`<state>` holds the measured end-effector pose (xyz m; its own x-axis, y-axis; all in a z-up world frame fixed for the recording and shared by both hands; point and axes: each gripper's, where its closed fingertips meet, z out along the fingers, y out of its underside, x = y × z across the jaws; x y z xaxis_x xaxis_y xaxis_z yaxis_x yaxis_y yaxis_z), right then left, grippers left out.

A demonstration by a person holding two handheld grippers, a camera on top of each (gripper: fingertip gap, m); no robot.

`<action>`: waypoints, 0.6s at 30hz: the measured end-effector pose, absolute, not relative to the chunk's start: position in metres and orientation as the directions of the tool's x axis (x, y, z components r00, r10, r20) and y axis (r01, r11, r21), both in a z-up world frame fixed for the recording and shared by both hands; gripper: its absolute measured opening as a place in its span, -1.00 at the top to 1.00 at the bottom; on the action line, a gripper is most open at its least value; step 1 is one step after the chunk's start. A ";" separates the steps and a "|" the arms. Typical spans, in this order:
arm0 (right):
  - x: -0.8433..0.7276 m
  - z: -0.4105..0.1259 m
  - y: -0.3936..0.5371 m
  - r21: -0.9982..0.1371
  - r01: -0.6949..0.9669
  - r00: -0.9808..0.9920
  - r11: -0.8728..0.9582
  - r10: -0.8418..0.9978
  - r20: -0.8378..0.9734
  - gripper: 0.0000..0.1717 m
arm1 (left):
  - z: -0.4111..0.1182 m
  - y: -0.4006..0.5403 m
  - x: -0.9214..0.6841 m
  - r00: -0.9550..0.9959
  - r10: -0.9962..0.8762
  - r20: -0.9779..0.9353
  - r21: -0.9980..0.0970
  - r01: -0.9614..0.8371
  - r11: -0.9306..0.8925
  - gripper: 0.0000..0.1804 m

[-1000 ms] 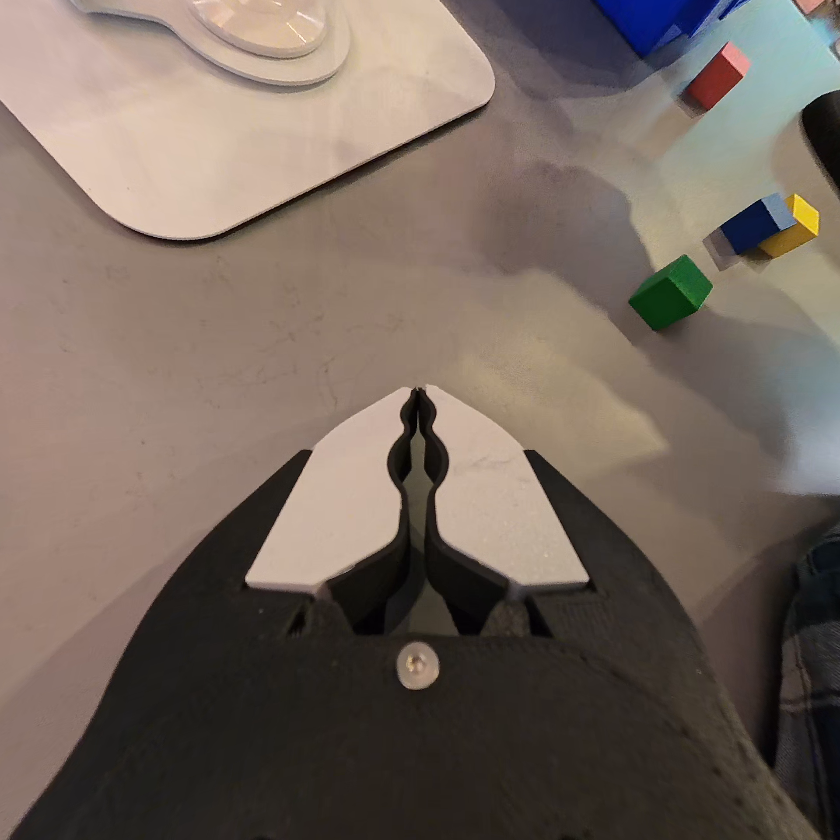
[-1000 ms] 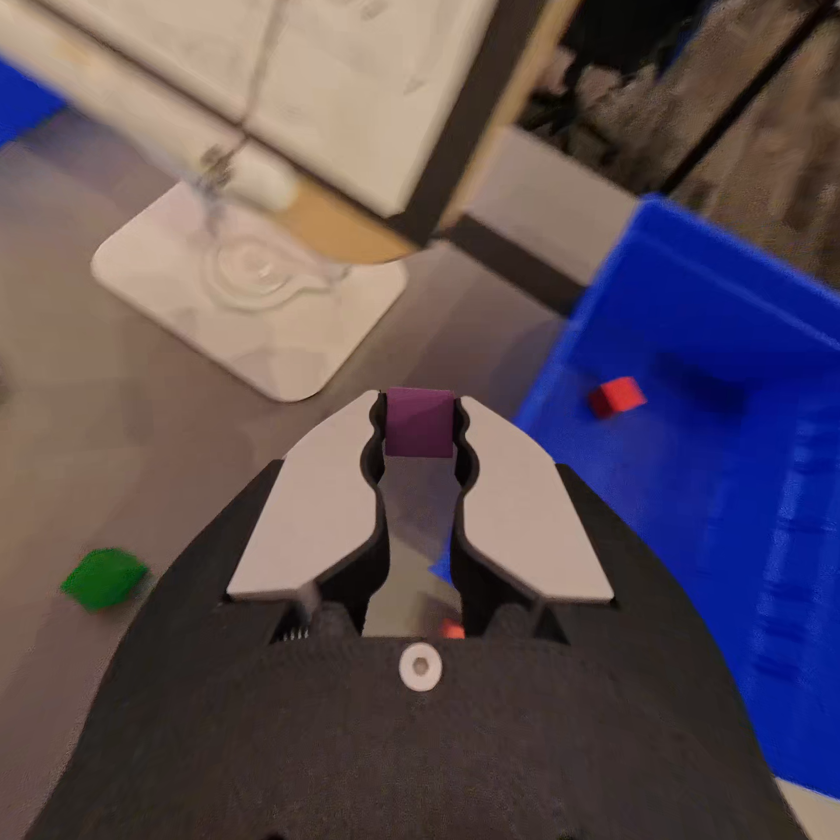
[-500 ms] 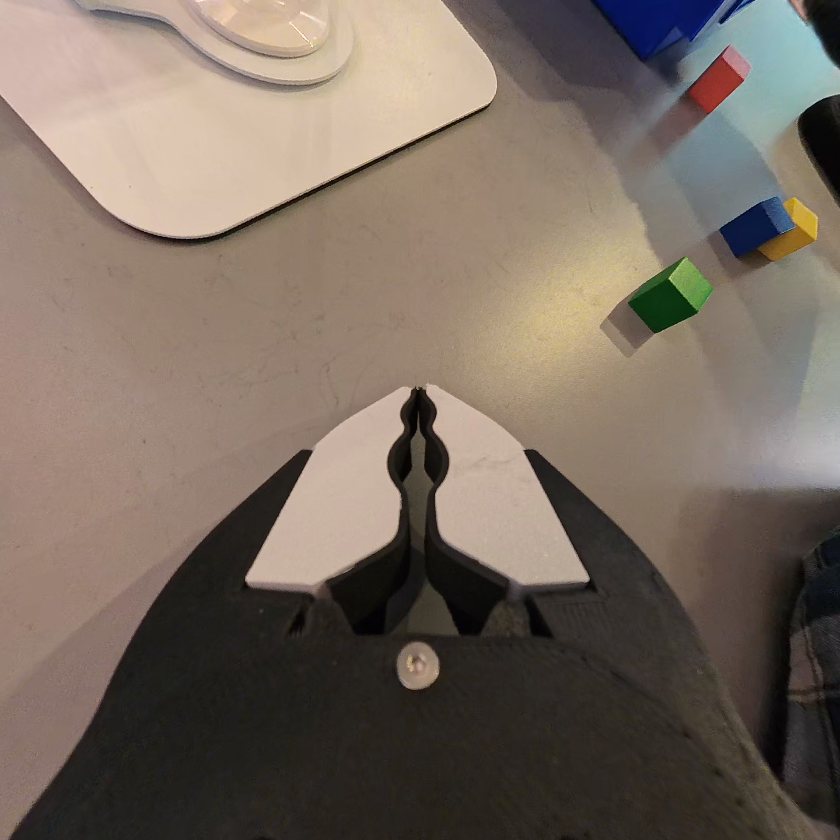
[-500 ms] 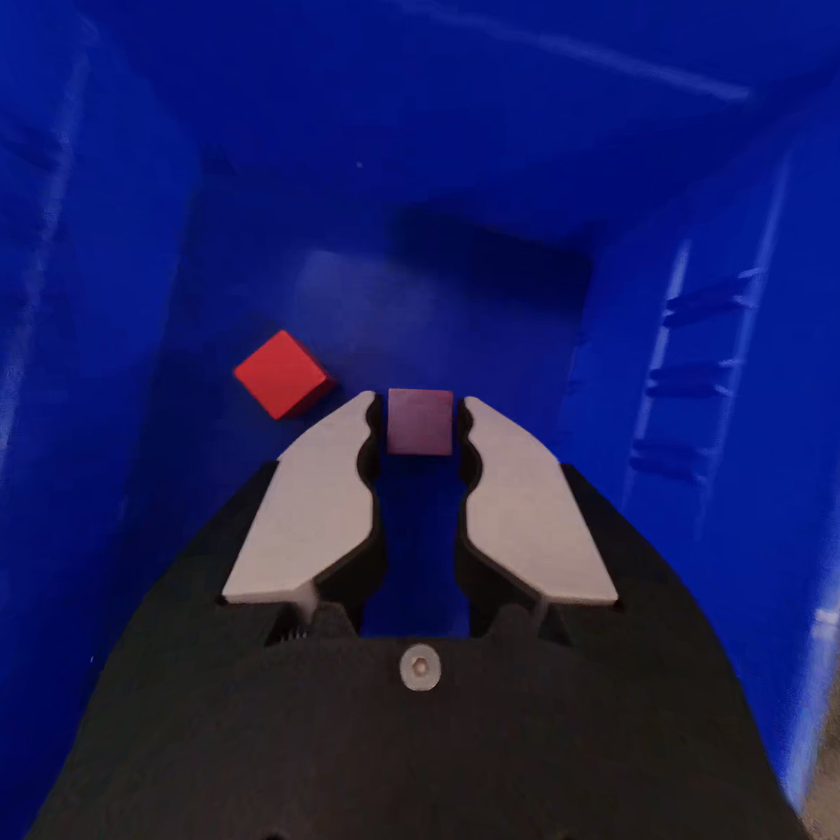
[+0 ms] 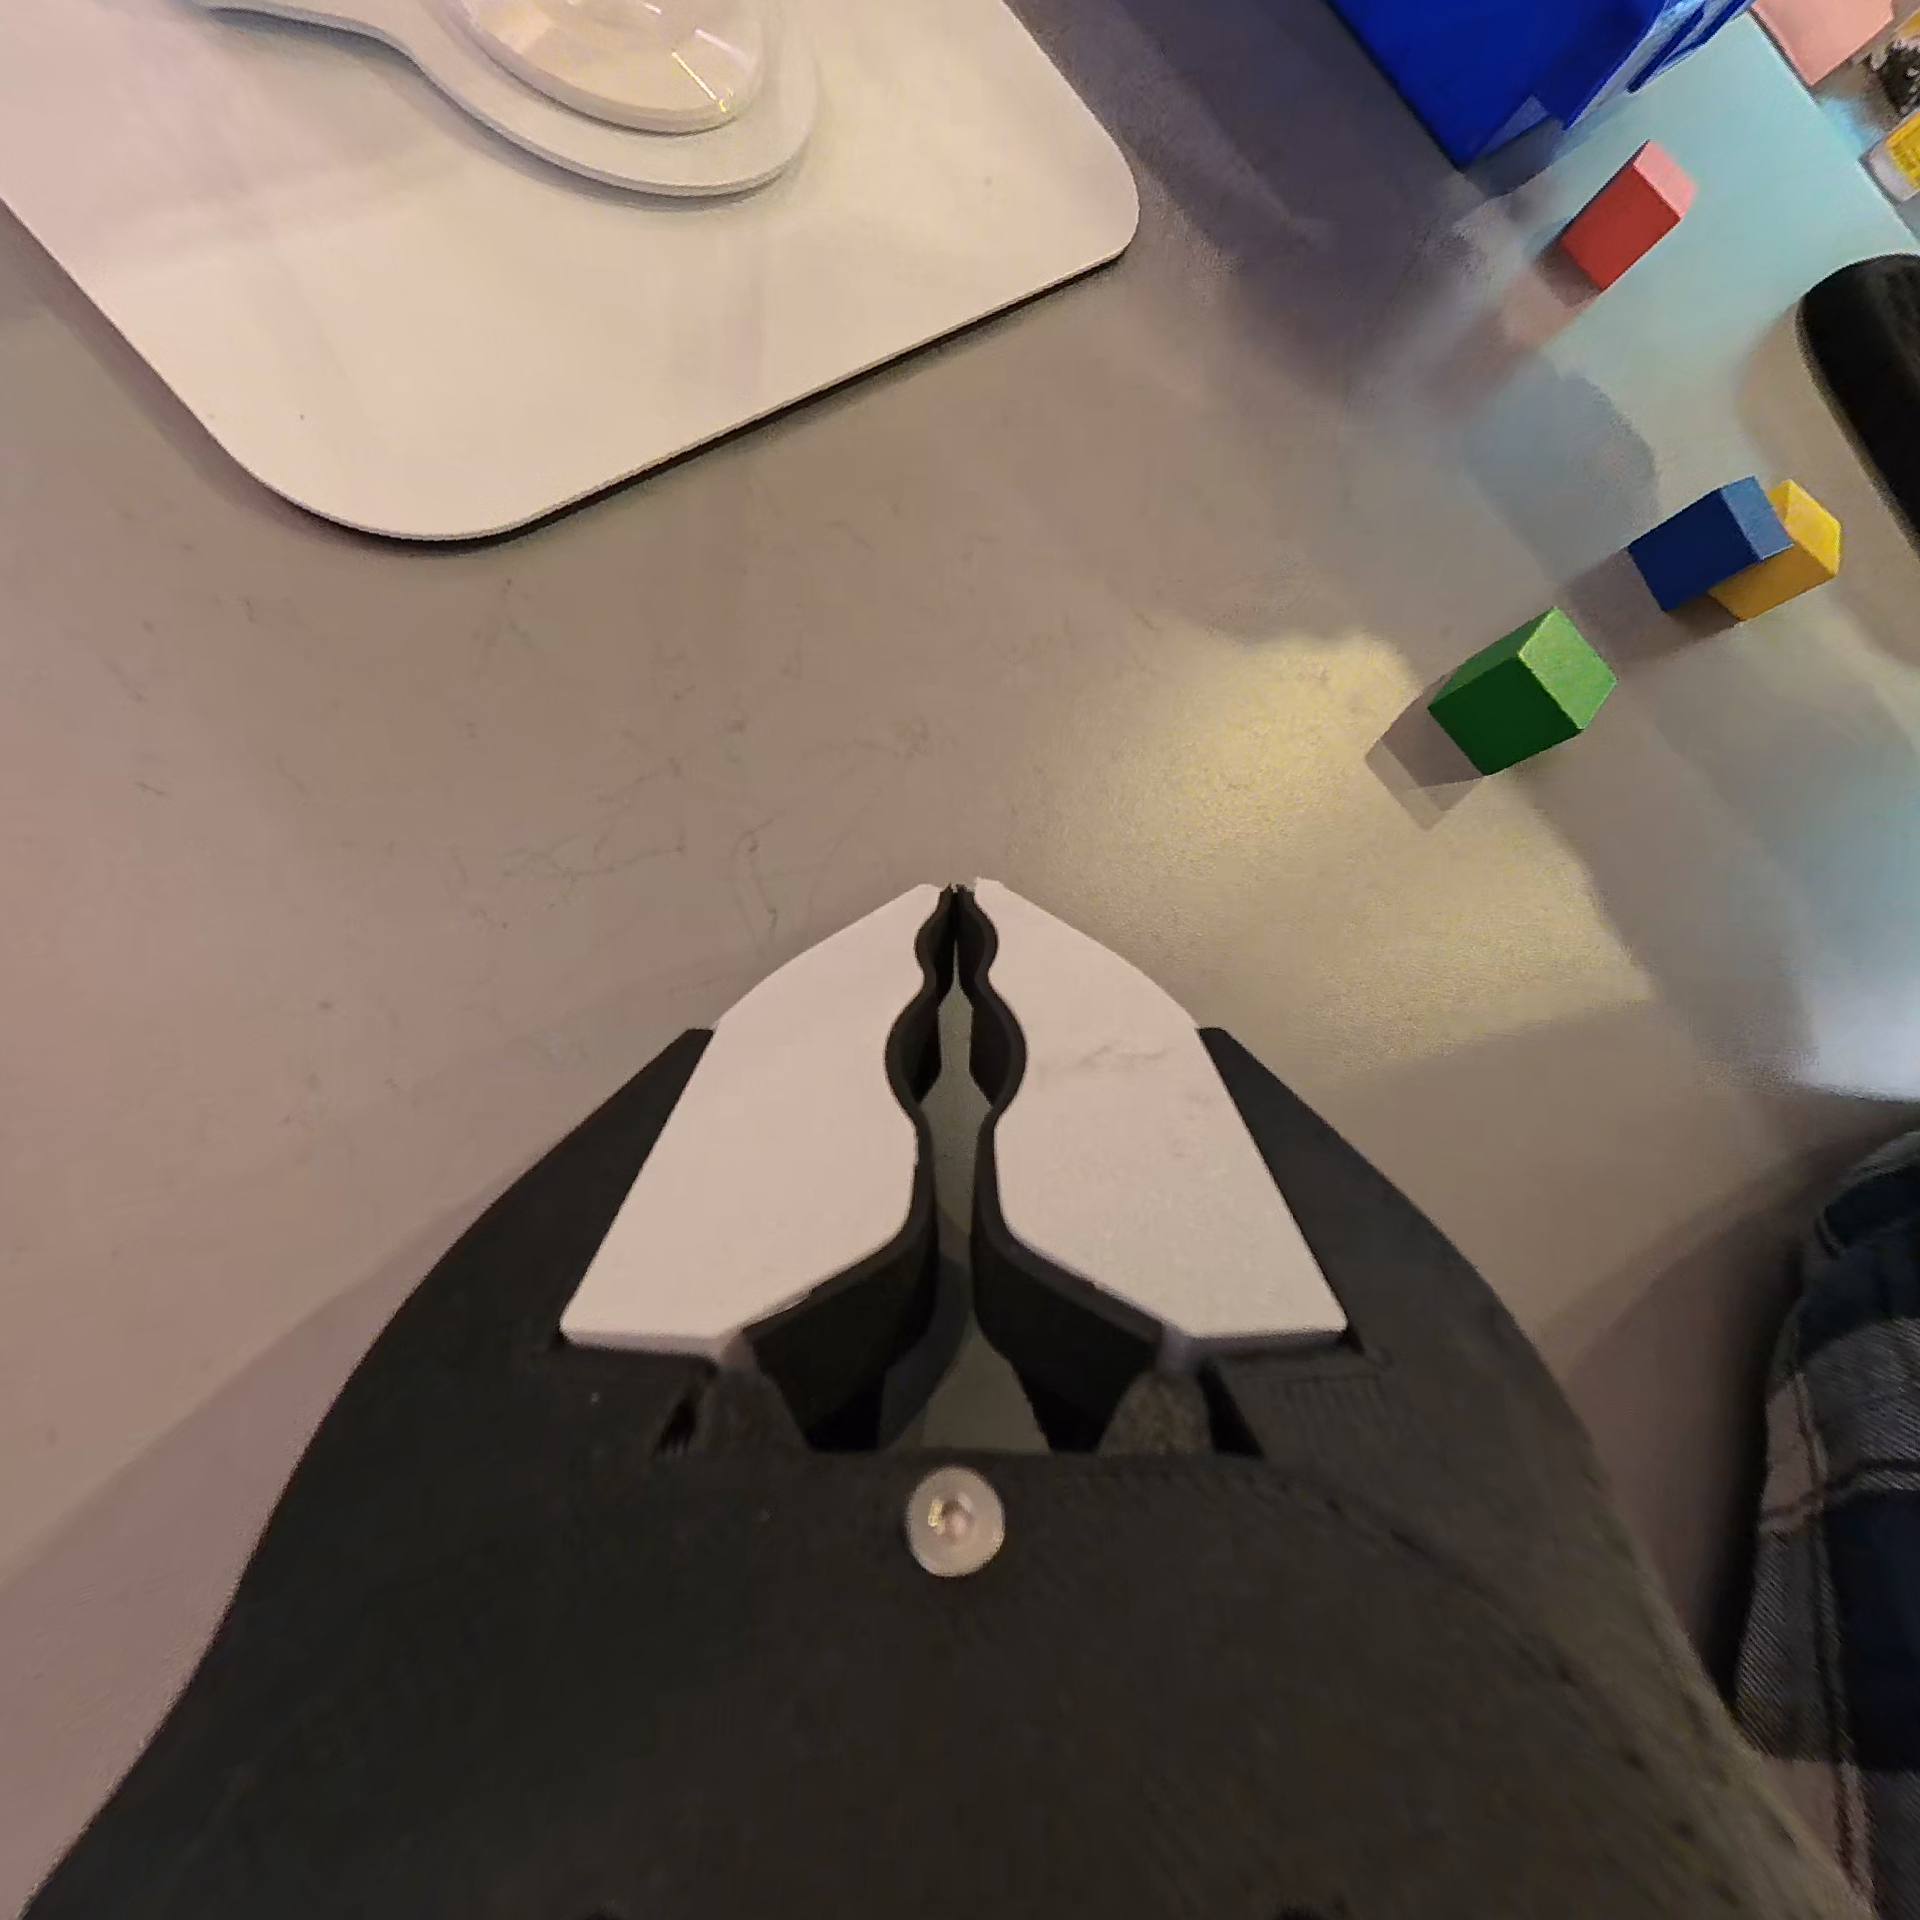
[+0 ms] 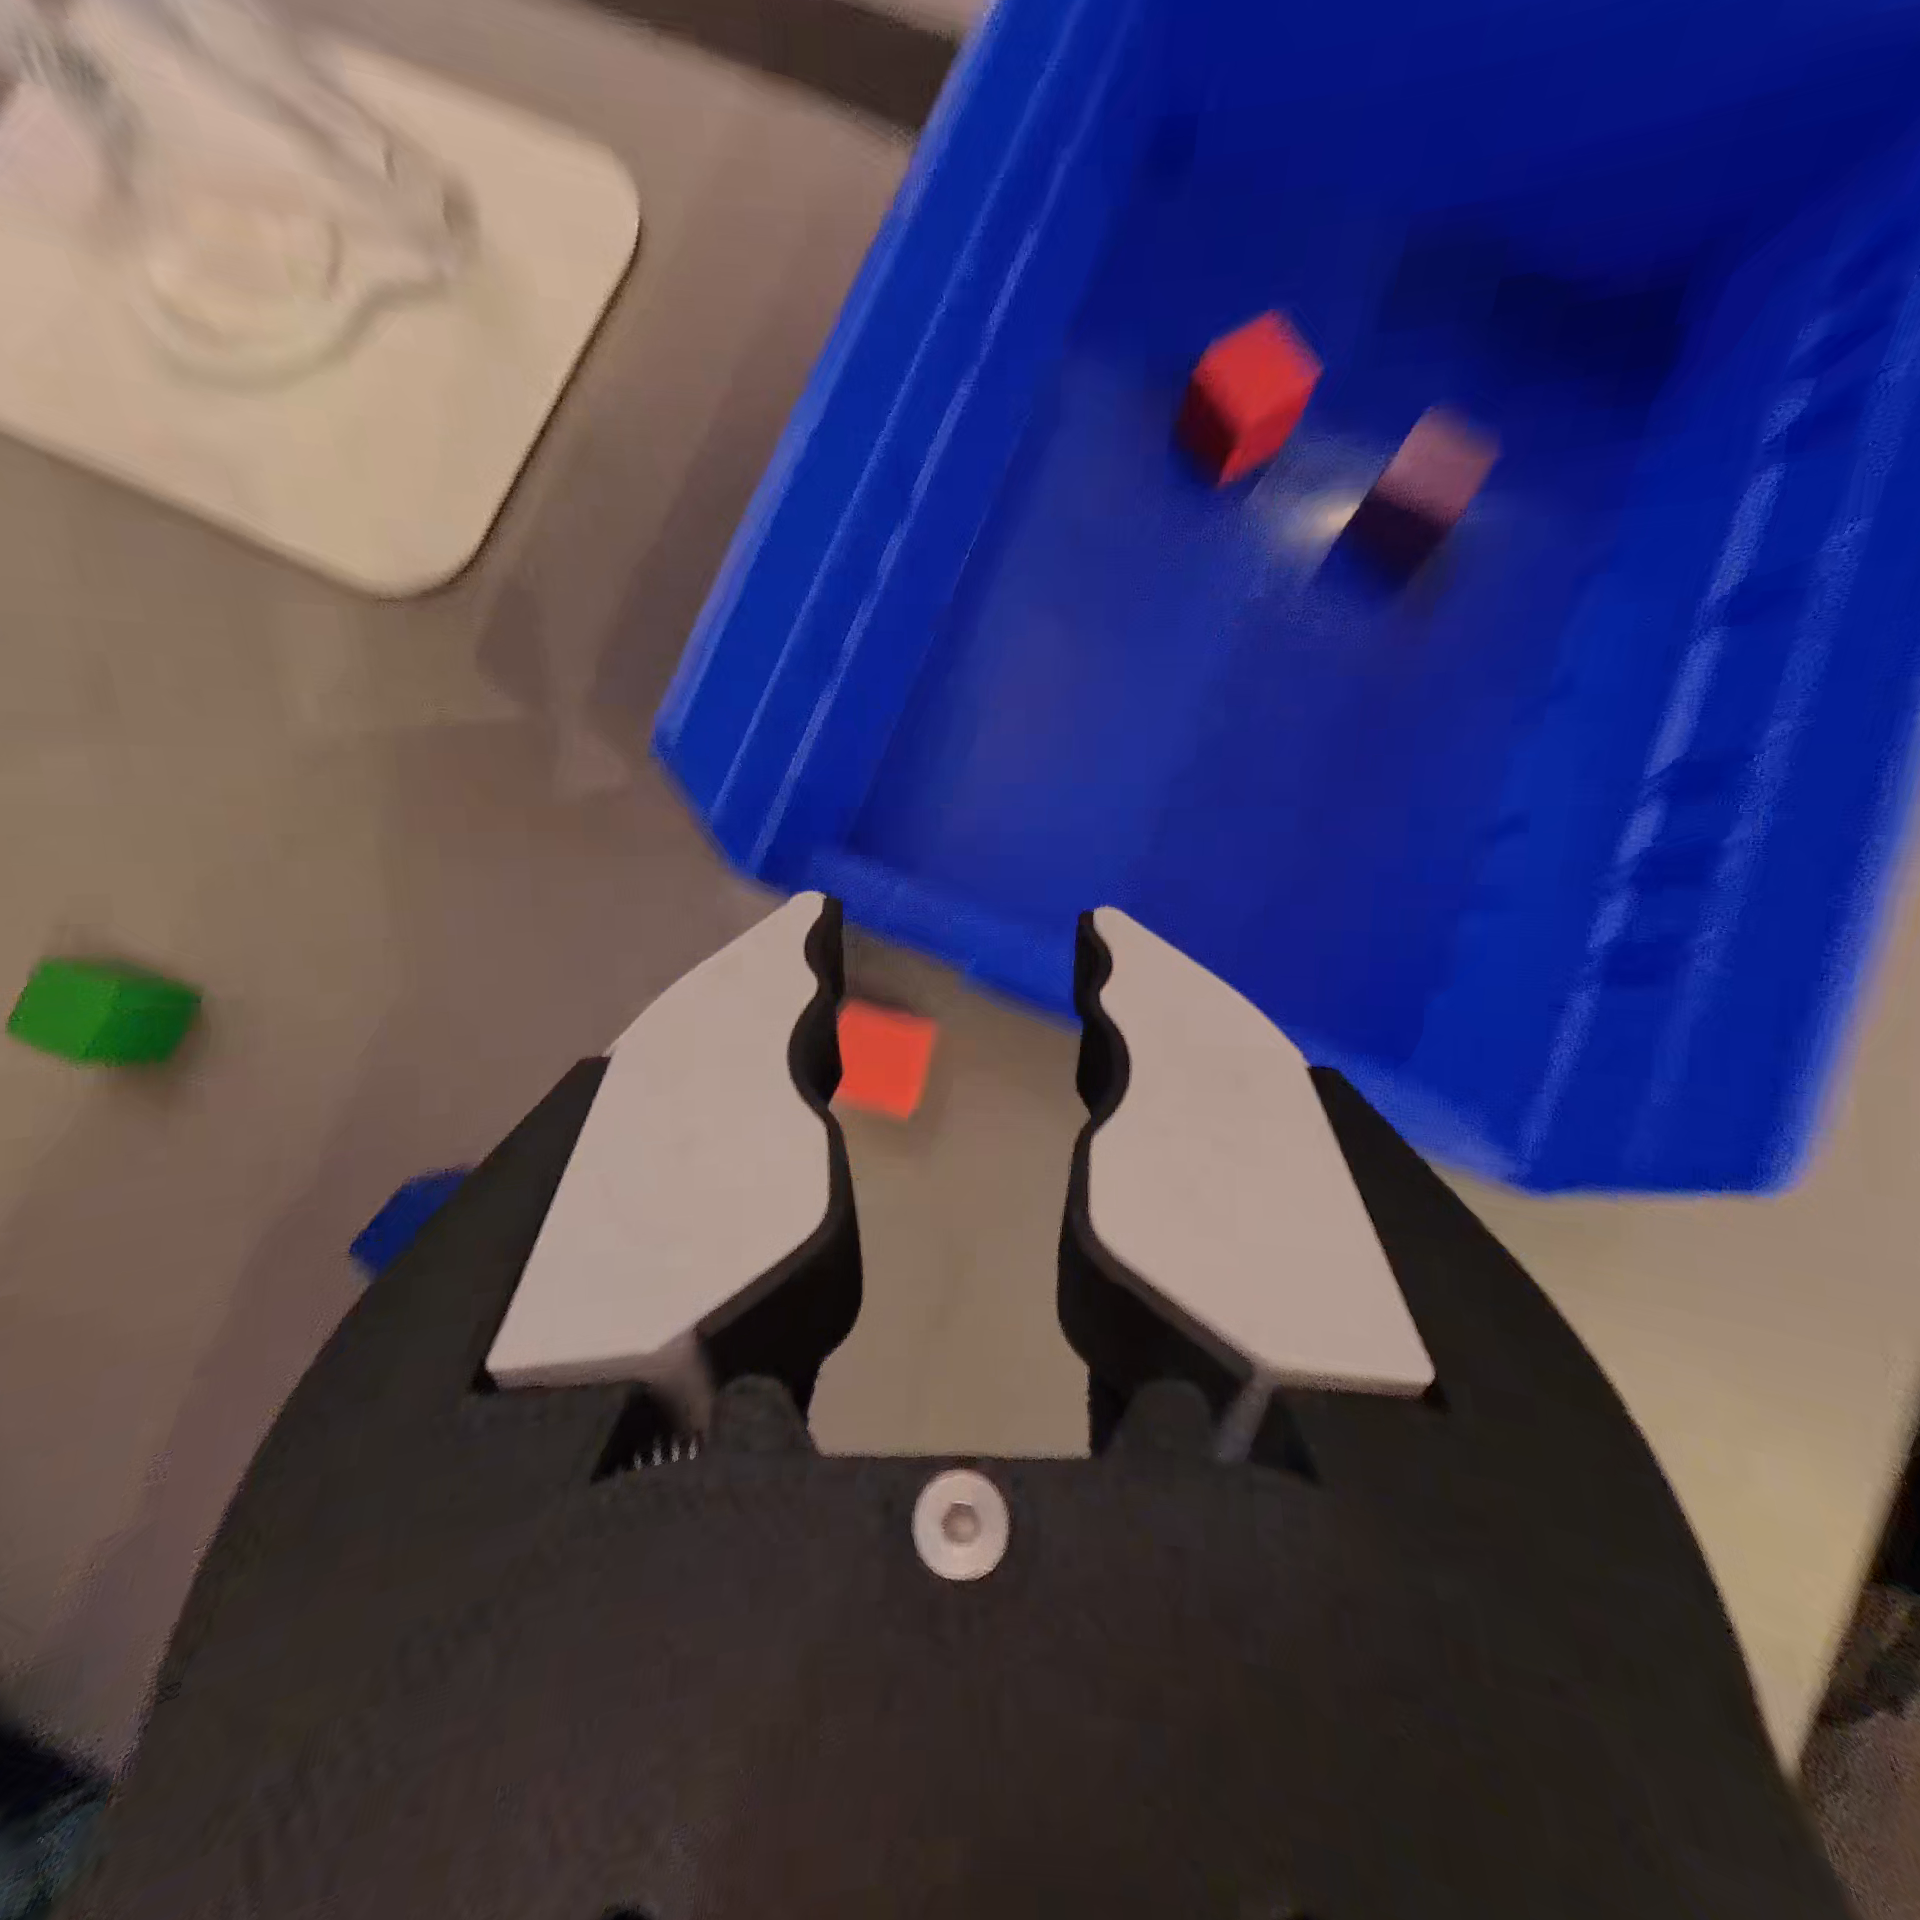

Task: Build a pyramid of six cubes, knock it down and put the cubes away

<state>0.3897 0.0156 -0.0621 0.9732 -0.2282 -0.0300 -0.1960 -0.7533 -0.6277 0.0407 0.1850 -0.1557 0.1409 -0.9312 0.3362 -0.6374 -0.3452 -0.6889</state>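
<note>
Two cubes, one red (image 6: pixel 1252 395) and one purple (image 6: pixel 1418 494), lie in the blue bin (image 6: pixel 1039 520). Four remain on the grey table (image 5: pixel 520 779): green (image 5: pixel 1522 691), blue (image 5: pixel 1709 540), yellow (image 5: pixel 1782 566) and another red (image 5: pixel 1626 213). Left gripper (image 5: pixel 954 888) rests pinched together, empty; right gripper (image 6: pixel 951 920) hangs apart near the bin, empty.

Grey table (image 5: pixel 520 727); white mat (image 5: pixel 520 312) upper left; blue bin (image 6: pixel 1351 727) upper right holding red cube (image 6: pixel 1252 395) and purple cube (image 6: pixel 1418 488); green cube (image 5: pixel 1522 691), blue cube (image 5: pixel 1704 540), yellow cube (image 5: pixel 1782 566) at right.

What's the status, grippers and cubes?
Left gripper shut, empty. Right gripper open, empty. Purple cube and red cube in blue plastic bin. Four cubes left on table.
</note>
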 end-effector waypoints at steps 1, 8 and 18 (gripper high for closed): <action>0.376 -0.076 0.006 -0.599 -0.215 0.973 -0.771 -0.225 -0.059 0.48 | -0.156 0.185 0.041 0.143 -0.930 0.340 -0.688 -0.636 -0.349 1.00; 0.352 -0.149 -0.014 -0.480 -0.246 0.964 -0.842 -0.264 -0.031 0.52 | -0.156 0.185 0.047 0.129 -0.927 0.351 -0.684 -0.641 -0.348 1.00; 0.370 -0.054 0.010 -0.633 -0.190 0.977 -0.751 -0.207 -0.048 0.66 | -0.156 0.185 0.048 0.131 -0.929 0.346 -0.686 -0.640 -0.345 1.00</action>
